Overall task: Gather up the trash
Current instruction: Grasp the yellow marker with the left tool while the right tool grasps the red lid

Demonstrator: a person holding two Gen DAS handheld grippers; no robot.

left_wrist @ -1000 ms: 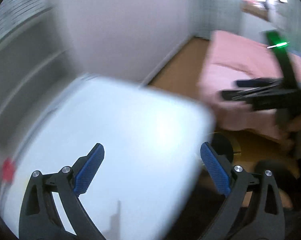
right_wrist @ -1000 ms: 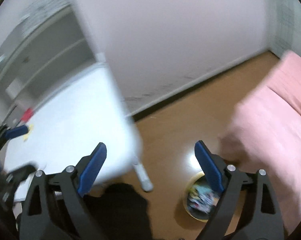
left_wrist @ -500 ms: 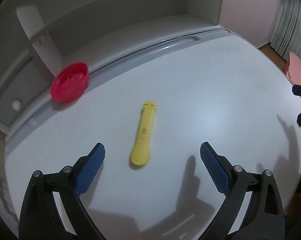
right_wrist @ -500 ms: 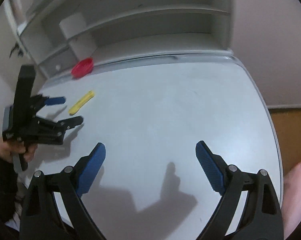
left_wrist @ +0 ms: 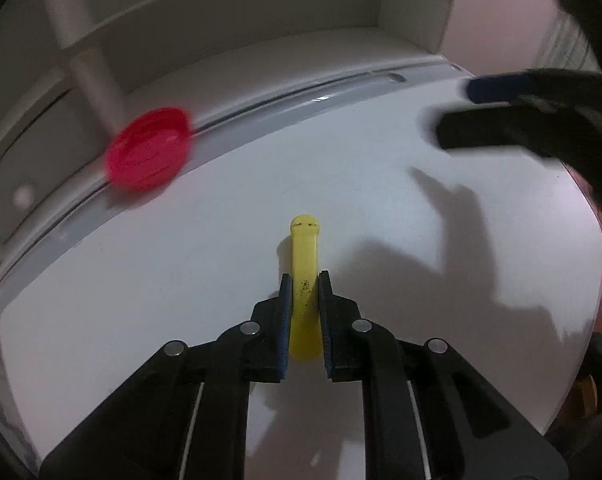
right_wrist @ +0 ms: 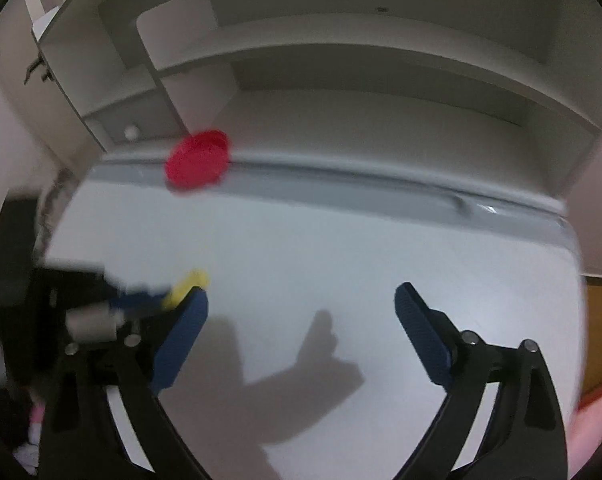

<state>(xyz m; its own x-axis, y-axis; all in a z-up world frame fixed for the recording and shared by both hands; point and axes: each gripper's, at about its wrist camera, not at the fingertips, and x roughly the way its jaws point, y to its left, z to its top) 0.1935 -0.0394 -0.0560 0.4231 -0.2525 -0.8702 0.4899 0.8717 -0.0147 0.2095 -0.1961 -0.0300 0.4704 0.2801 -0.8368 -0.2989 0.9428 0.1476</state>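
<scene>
A: Item one, the surface. We record a white desk (left_wrist: 189,288) with rounded corners and a grey strip along its far edge, butted against a pale shelf unit (right_wrist: 341,92) of open compartments.

B: Item two, the room. We see a plain wall beyond the unit, a patch of wooden floor (right_wrist: 599,320) past the desk's right edge, and pink bedding (right_wrist: 597,424) at the lower right of the right wrist view.

A: Item three, trash. We list a yellow stick-shaped piece (left_wrist: 306,256) lying about midway across the desk, its length pointing toward the far edge. A red round lid (left_wrist: 149,148) sits at the far edge, on the grey strip, toward the far left corner.

B: Item four, tools. Our left tool (left_wrist: 304,292) is closing narrow, its blue pads pressed against both sides of the yellow piece. Our right tool (right_wrist: 301,312) is opening wide over bare desk with nothing between its pads (right_wrist: 421,332).

A: Shadows of both fall across the near half.
</scene>
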